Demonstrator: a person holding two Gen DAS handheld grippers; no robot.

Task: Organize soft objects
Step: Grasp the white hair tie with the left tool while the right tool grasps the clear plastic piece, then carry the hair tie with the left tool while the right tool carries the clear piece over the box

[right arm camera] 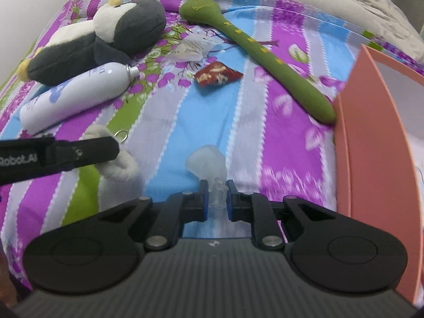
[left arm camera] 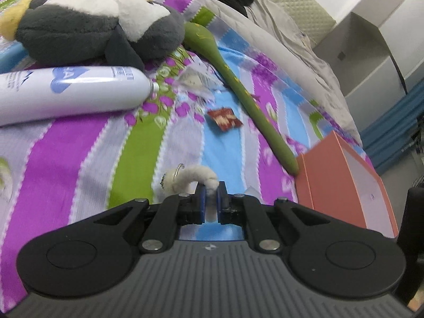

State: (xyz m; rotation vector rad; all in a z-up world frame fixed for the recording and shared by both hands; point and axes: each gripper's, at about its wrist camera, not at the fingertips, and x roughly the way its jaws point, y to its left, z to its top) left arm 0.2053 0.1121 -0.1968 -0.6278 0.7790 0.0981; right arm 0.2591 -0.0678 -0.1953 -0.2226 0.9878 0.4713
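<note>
My left gripper is shut on a small white fluffy keychain toy with a metal ring, just above the striped bedspread; the toy also shows in the right wrist view under the left gripper's arm. My right gripper is shut on a translucent soft silicone piece. A grey and white penguin plush lies at the far left. A long green soft spoon-shaped toy lies diagonally, its tip touching an orange box at the right.
A white spray bottle lies beside the penguin. A small red sachet and a clear wrapper lie mid-bed. A grey blanket and white furniture are beyond the bed.
</note>
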